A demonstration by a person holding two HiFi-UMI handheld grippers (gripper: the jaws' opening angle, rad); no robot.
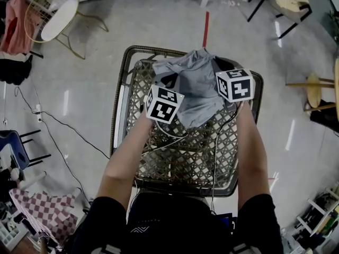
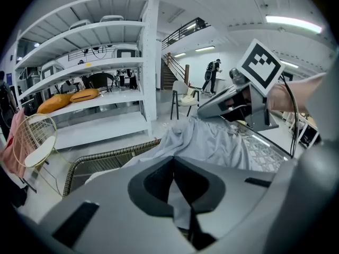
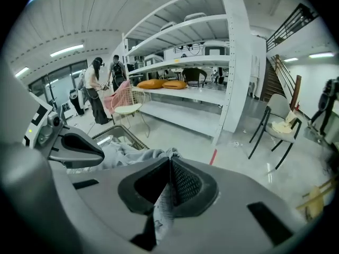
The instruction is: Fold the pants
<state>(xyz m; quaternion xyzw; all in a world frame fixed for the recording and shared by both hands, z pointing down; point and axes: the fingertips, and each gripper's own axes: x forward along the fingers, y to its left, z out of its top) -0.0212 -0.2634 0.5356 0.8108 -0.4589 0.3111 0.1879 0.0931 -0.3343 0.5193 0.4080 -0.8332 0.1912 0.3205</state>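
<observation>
Clamped fully down on grey pants (image 1: 196, 83) with left hand-held gripper (image 2: 176, 194) and right hand-held gripper (image 3: 167, 189); held over wicker desk (image 1: 119, 110), open floor (image 1: 159, 25) beyond its far edge.

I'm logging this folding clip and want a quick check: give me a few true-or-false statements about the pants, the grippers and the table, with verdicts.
1. The left gripper is shut on the pants. True.
2. The right gripper is open and empty. False: its fingers are closed on a fold of the pants.
3. The pants lie flat and neatly folded. False: they are bunched up, held over the far end of the table.
4. The table has a woven top. True.
</observation>
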